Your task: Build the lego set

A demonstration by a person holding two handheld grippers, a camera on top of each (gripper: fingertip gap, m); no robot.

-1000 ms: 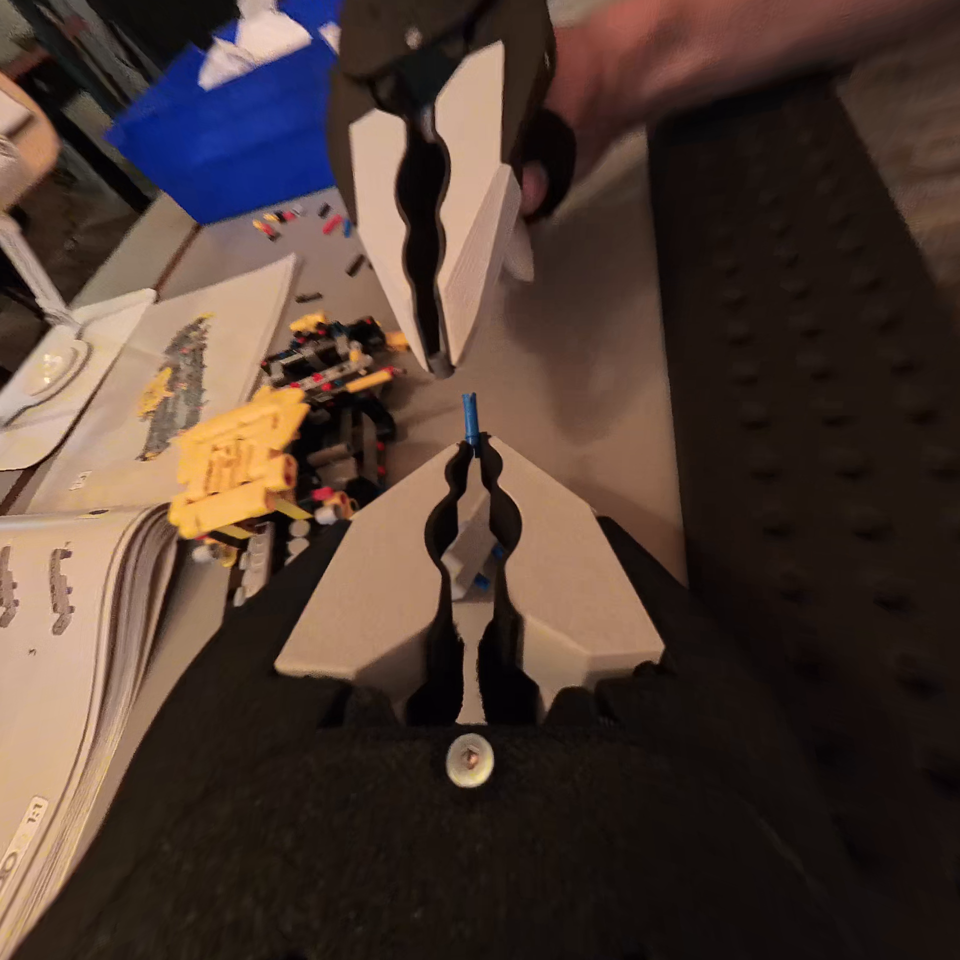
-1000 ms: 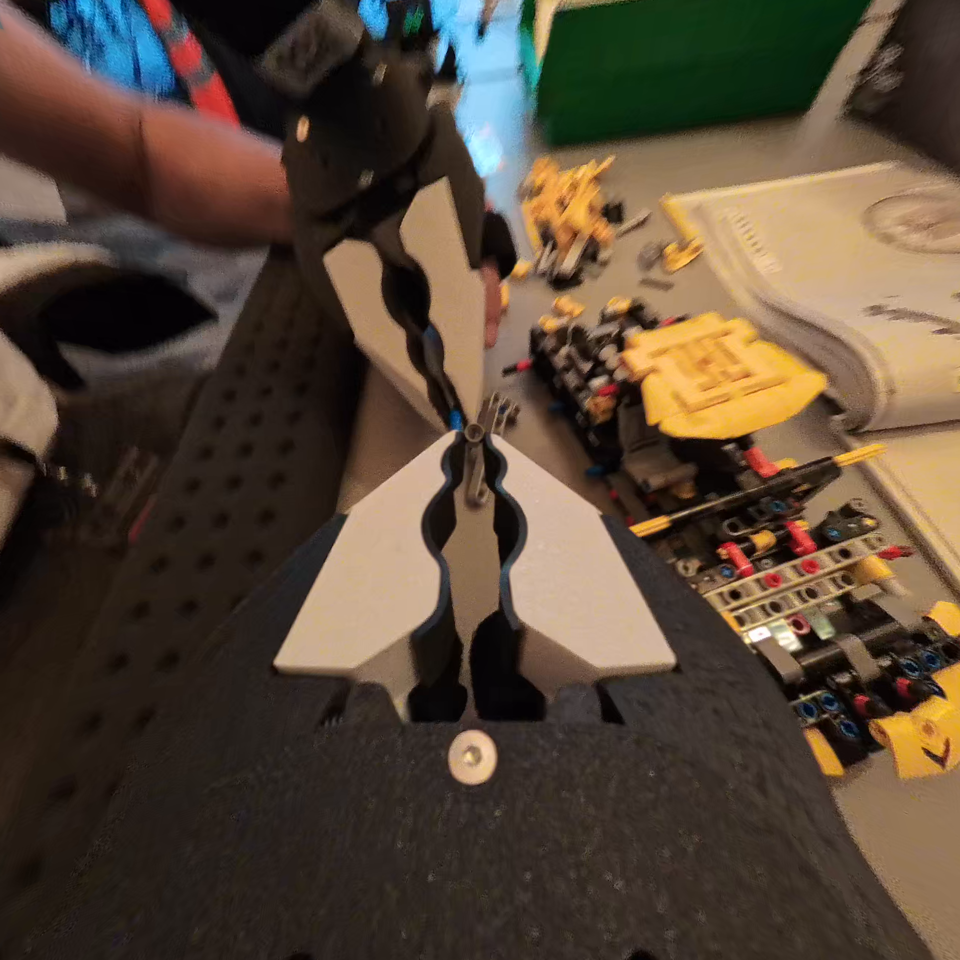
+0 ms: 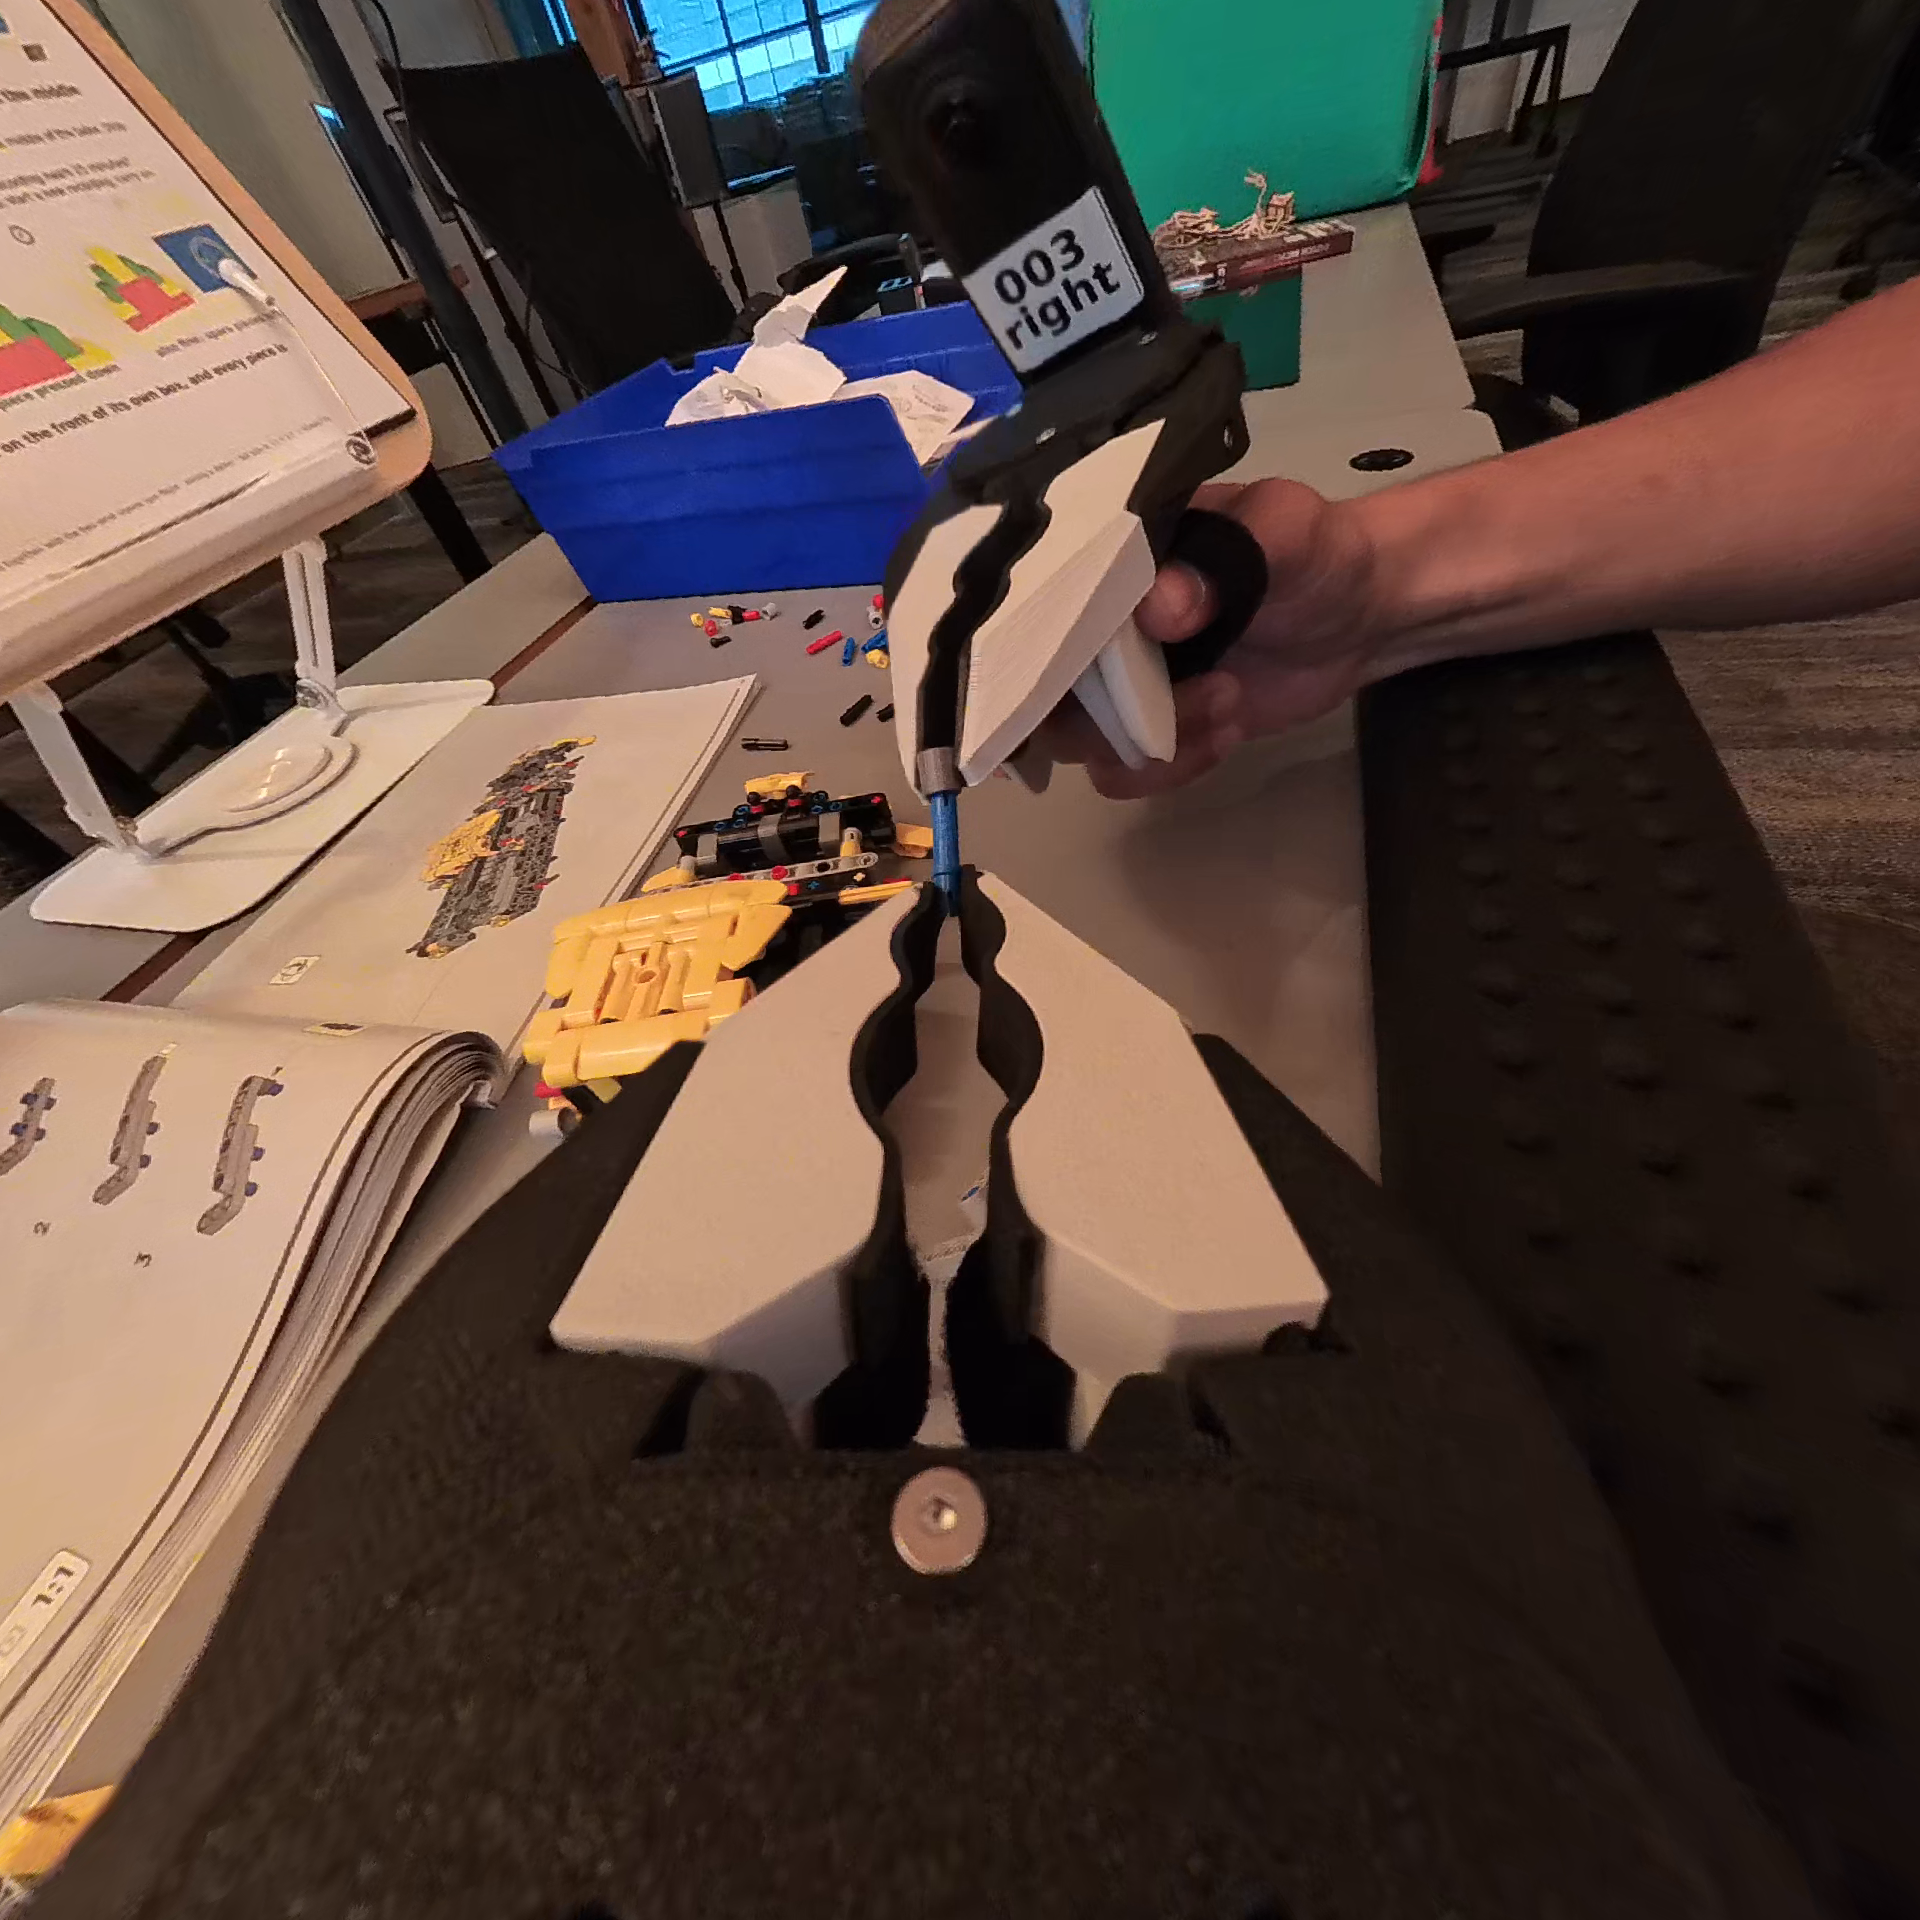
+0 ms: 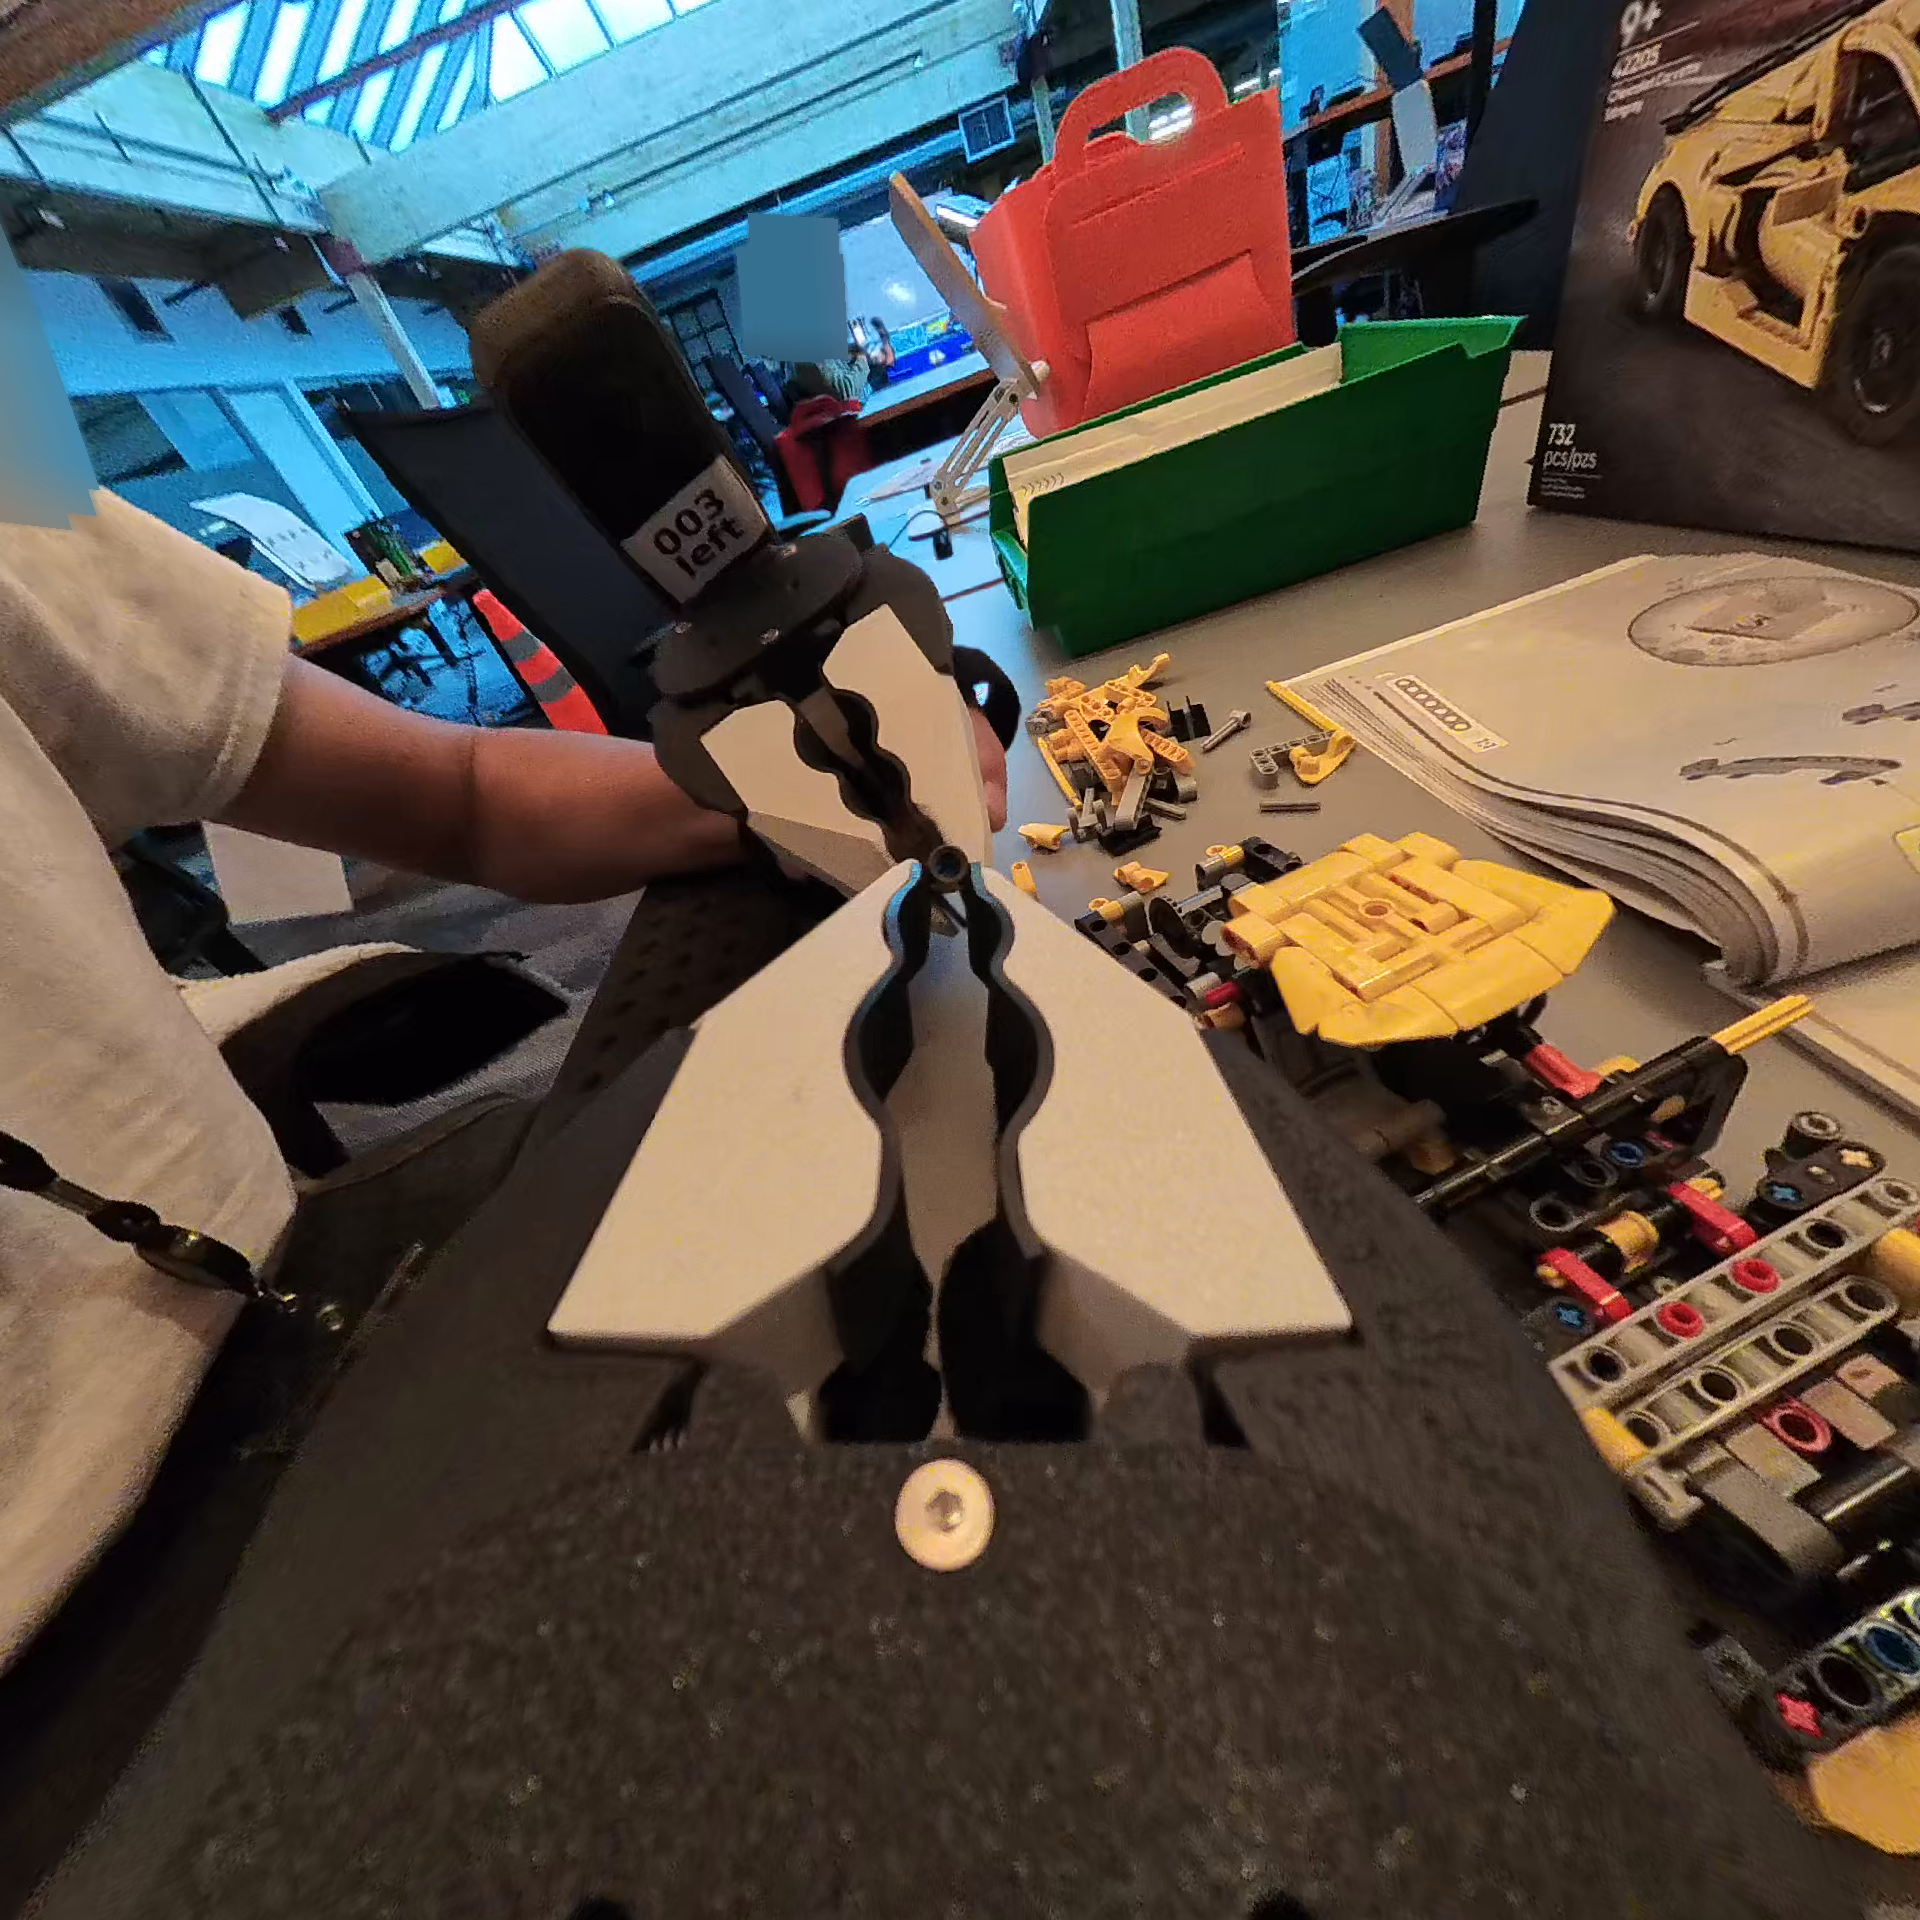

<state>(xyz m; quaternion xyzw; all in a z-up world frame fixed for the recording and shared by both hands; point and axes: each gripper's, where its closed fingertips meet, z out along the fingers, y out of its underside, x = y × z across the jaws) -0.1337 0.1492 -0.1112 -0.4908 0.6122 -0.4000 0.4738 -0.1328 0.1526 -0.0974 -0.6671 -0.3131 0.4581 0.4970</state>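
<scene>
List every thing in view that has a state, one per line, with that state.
Left tongs: shut on the blue axle.
Right tongs: shut on the grey connector.
Blue axle: held in the air, its far end in the grey connector.
Grey connector: on the axle's end.
Instruction book: lying open.
Car chassis: partly built, on the table.
Blue bin: holds crumpled paper.
Green bin: holds paper.

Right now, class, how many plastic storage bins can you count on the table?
2: a blue bin behind the scattered small pieces in the left wrist view; a green bin beyond the yellow parts pile in the right wrist view. Others may sit out of frame.
</scene>
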